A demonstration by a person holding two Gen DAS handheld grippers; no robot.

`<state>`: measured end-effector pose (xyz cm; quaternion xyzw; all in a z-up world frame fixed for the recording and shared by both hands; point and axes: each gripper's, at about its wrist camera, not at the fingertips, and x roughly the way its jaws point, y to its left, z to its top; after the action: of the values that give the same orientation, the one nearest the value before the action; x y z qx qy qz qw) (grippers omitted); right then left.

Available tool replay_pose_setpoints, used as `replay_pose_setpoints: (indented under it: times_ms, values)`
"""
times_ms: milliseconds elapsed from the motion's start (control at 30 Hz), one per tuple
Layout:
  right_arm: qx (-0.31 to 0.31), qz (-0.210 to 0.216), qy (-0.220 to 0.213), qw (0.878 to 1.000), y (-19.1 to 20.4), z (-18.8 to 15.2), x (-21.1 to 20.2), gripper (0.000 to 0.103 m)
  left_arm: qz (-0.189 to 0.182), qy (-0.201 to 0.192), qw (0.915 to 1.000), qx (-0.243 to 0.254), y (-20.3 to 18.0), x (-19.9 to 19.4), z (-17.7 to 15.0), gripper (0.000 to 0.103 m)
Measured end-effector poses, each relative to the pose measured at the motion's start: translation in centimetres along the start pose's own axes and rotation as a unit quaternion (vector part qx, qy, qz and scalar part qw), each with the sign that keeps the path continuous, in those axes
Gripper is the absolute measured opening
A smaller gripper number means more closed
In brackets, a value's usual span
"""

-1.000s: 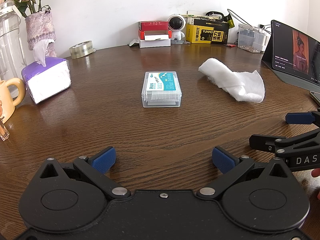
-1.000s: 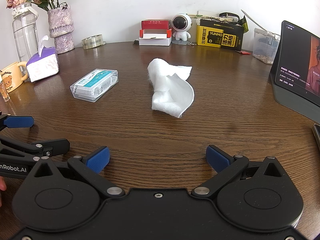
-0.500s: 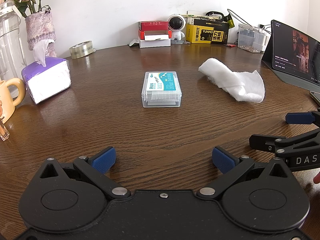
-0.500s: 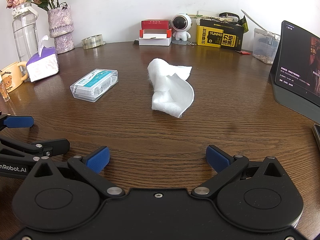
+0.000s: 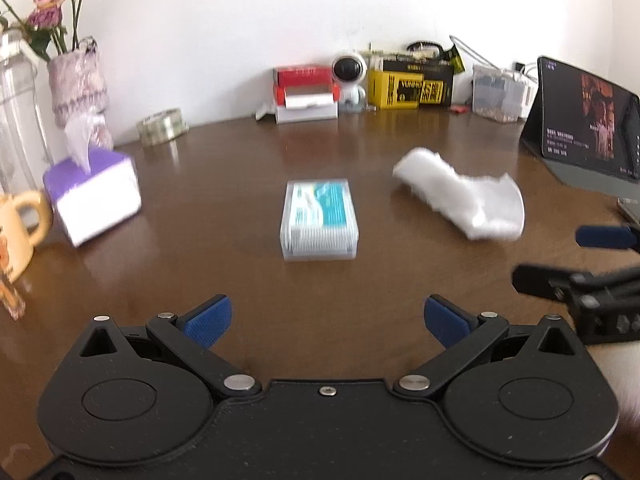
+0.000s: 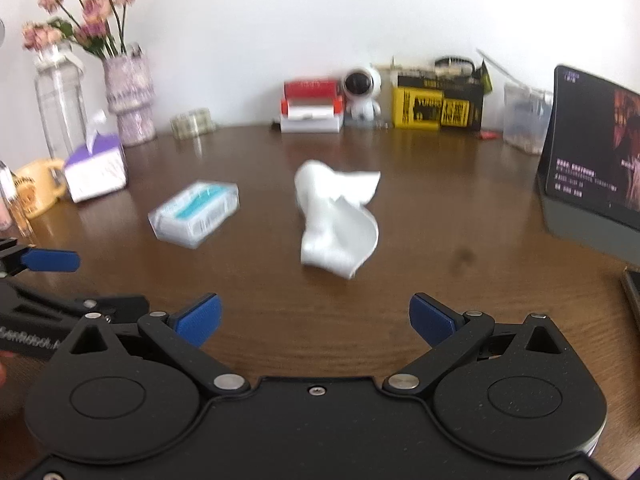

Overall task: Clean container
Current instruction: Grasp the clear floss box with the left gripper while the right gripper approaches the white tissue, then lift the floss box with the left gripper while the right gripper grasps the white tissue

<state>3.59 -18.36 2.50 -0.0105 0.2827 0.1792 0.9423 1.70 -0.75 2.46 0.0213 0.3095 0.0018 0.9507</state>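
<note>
Container (image 5: pixel 319 220), a clear lidded box with a teal label, lies flat near the middle of the desk (image 5: pixel 360 292), straight ahead of the left gripper (image 5: pixel 326 318) and apart from everything else. Taking the scene from large to small: one brown desk carries it all; one tablet (image 6: pixel 592 152) stands propped at the right edge; one tall clear jar (image 6: pixel 60 108) and one vase (image 6: pixel 130 96) of dried flowers stand at the far left; one purple tissue box (image 5: pixel 94 196) and one yellow mug (image 5: pixel 16 236) sit in front of them; a row of small boxes, a little astronaut figure (image 6: pixel 362 90) and one tape roll (image 5: pixel 163 126) line the wall. One crumpled white wipe (image 6: pixel 336 216) lies to the right of the container, near it but not touching, directly ahead of the right gripper (image 6: pixel 314 320). Two grippers are in view, each with two blue fingers (image 5: pixel 208 320) spread wide and holding nothing, low over the near part of the desk and well short of both things. I judge the task to be at its very start: nothing has been picked up and the container is untouched. The next move probably calls for the right gripper to reach forward and pinch the wipe at a raised fold, while the left goes to the container and steadies it across its narrow sides. Both views are blurred, so fine print on the label cannot be read.
</note>
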Motion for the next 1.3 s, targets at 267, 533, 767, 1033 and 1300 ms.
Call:
replay_pose_setpoints:
  times_ms: [267, 533, 767, 1033, 1300]
  values:
    - [0.027, 0.029, -0.039, 0.998, -1.2, 0.6, -1.7, 0.102, 0.019, 0.01, 0.9997, -0.01, -0.4, 3.8, 3.5, 0.103]
    - [0.031, 0.041, -0.066, 0.997, -1.4, 0.7, -3.0, 0.102, 0.035, 0.026, 0.9983, -0.037, 0.6, 7.1, 3.7, 0.092]
    - [0.042, 0.052, -0.077, 0.995, -1.8, 0.7, -3.6, 0.102, 0.041, 0.032, 0.9974, -0.05, 1.1, 8.0, 3.7, 0.074]
    - [0.046, 0.055, -0.079, 0.994, -2.1, 0.8, -3.8, 0.102, 0.031, 0.027, 0.9983, -0.041, 0.8, 7.9, 3.5, 0.057]
    - [0.043, 0.06, -0.071, 0.995, -2.7, 1.1, -3.1, 0.102, 0.006, 0.006, 0.9982, 0.059, -0.4, 5.0, 1.8, 0.057]
